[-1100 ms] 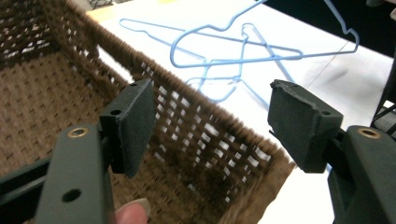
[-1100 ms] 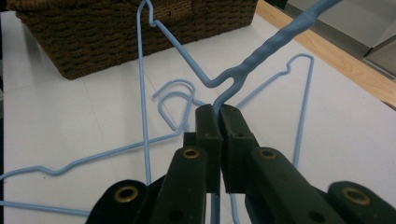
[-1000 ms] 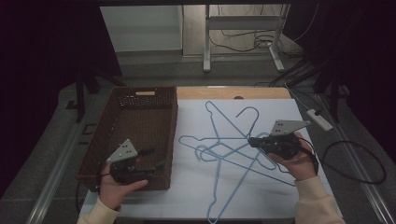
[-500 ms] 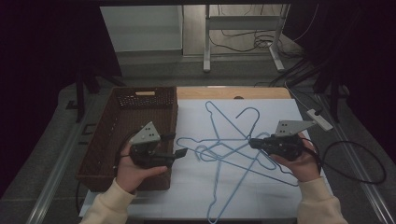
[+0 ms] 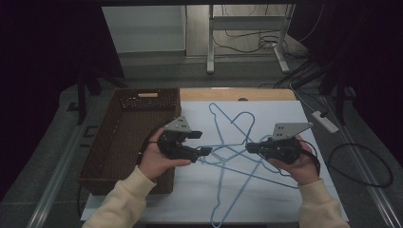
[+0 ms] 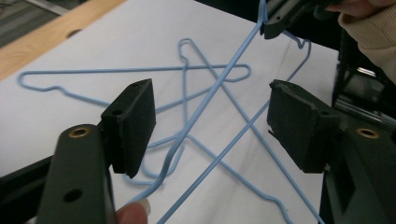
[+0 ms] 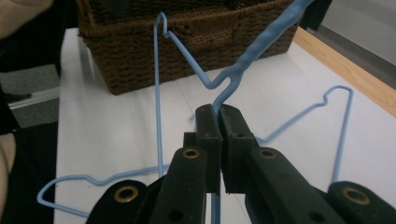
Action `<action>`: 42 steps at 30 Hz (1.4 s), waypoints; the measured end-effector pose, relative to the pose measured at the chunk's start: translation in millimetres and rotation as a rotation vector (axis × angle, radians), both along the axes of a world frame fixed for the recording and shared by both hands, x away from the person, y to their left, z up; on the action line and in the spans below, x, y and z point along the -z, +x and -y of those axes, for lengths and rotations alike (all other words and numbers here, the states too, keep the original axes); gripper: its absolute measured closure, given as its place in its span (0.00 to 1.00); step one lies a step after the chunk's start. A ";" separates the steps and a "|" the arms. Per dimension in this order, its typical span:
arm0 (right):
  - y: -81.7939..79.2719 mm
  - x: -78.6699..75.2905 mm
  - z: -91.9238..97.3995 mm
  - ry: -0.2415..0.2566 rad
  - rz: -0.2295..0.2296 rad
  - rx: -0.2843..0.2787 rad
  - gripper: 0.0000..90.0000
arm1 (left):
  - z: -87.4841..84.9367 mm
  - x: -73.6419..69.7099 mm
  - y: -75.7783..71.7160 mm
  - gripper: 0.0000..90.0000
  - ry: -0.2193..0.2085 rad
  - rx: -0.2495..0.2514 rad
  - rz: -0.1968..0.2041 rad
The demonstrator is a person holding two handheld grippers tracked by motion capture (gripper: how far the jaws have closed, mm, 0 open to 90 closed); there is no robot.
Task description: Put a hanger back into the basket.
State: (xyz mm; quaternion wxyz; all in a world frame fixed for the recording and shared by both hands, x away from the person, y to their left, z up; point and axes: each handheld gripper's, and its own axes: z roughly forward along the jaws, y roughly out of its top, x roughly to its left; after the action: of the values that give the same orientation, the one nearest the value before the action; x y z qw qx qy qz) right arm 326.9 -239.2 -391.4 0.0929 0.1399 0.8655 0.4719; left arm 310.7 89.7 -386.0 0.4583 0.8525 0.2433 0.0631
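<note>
White paper [image 5: 266, 190] covers the tabletop, and a brown wicker basket [image 5: 124, 137] stands at its left edge. Just right of the basket lies a tangle of blue wire hangers [image 5: 228, 142], crossed over one another. The right gripper [image 5: 250, 147] is clamped on one hanger's wire [image 7: 233, 79], lifting it off the paper. The left gripper [image 5: 205, 144], between basket and tangle, has its jaws apart, with that lifted wire passing between them untouched; other hangers cross beneath.
</note>
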 end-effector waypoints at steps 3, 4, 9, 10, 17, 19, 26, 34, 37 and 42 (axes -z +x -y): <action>-0.4 -0.5 0.2 0.001 0.000 -0.007 0.97 | 8.1 2.2 7.1 0.38 0.019 0.023 -0.009; -0.4 -0.6 0.2 0.001 0.000 -0.008 0.97 | 10.7 3.2 9.3 0.39 0.021 0.032 -0.014; -0.6 -1.3 2.0 0.006 -0.001 -0.017 0.97 | 22.0 10.3 18.1 0.44 0.066 0.067 -0.036; -0.6 -1.5 2.3 0.010 0.000 -0.017 0.97 | 23.6 11.4 18.9 0.46 0.074 0.073 -0.037; -1.9 -5.5 5.9 0.029 0.004 -0.025 0.97 | 38.6 14.7 19.3 0.76 0.172 0.108 -0.014; -2.1 -5.6 7.4 0.028 0.008 -0.021 0.97 | 40.4 14.4 19.6 0.83 0.183 0.121 -0.015; 0.5 -2.0 11.0 0.028 0.017 0.008 0.96 | 41.0 9.3 10.5 0.93 0.178 0.181 0.002; -1.7 -3.4 8.2 0.072 0.056 0.050 0.82 | 31.7 0.8 0.7 0.96 0.168 0.145 0.013; -2.9 -4.5 12.0 0.114 0.068 0.122 0.59 | 19.9 -4.9 -1.0 0.96 0.136 0.093 0.024; -4.8 -6.2 20.1 0.145 0.096 0.216 0.43 | 4.9 -9.6 -1.5 0.96 0.097 0.041 0.019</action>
State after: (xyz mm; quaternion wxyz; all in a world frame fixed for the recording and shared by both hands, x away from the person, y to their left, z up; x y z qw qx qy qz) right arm 322.1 -259.3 -385.2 0.1740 0.2159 0.8036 0.5266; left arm 309.1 84.8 -376.3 0.4198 0.8779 0.2183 0.0738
